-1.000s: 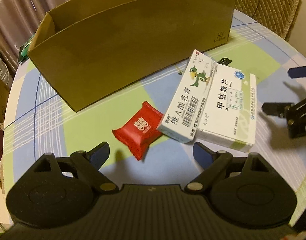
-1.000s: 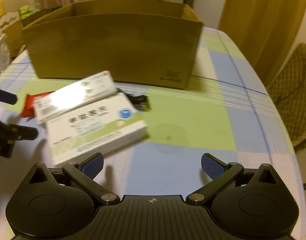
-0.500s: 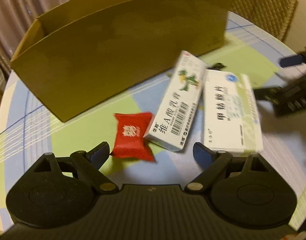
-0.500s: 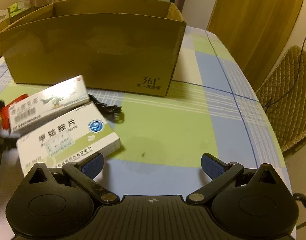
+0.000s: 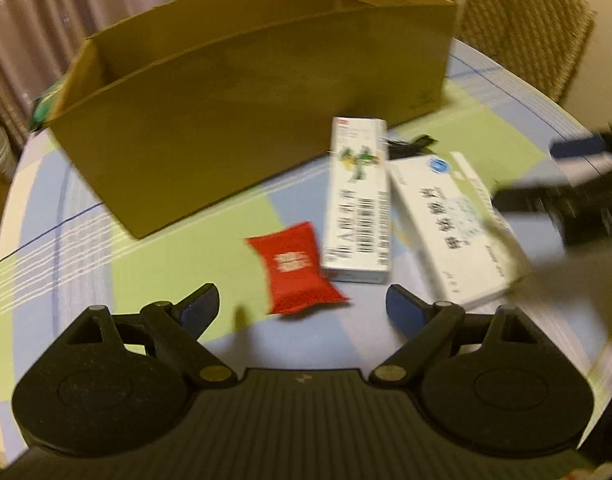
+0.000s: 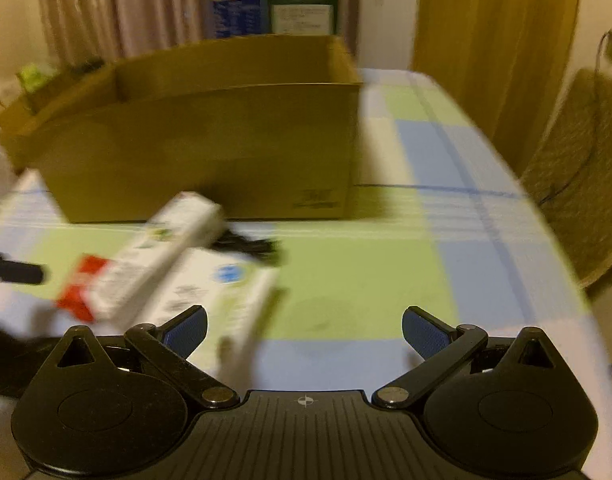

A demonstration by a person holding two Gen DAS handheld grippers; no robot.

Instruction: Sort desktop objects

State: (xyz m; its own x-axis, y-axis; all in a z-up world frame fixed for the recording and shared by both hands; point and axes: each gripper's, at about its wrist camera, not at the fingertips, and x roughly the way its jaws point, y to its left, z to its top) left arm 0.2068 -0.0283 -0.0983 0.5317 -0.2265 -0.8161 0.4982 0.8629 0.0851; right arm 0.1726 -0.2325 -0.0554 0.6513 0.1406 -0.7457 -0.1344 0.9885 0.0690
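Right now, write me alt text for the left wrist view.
The open left claw hovers over a checked tablecloth, holding nothing, with a red packet just ahead of it. Beyond lie a narrow white box and a wider white box, side by side before a large open cardboard box. The image is blurred.

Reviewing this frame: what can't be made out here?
- Cardboard box floor: both views, hidden by its front wall.
- Black item: mostly behind the narrow white carton.
- Wide white box print: motion blur.
- Right claw: left view, smeared, cut by the edge.
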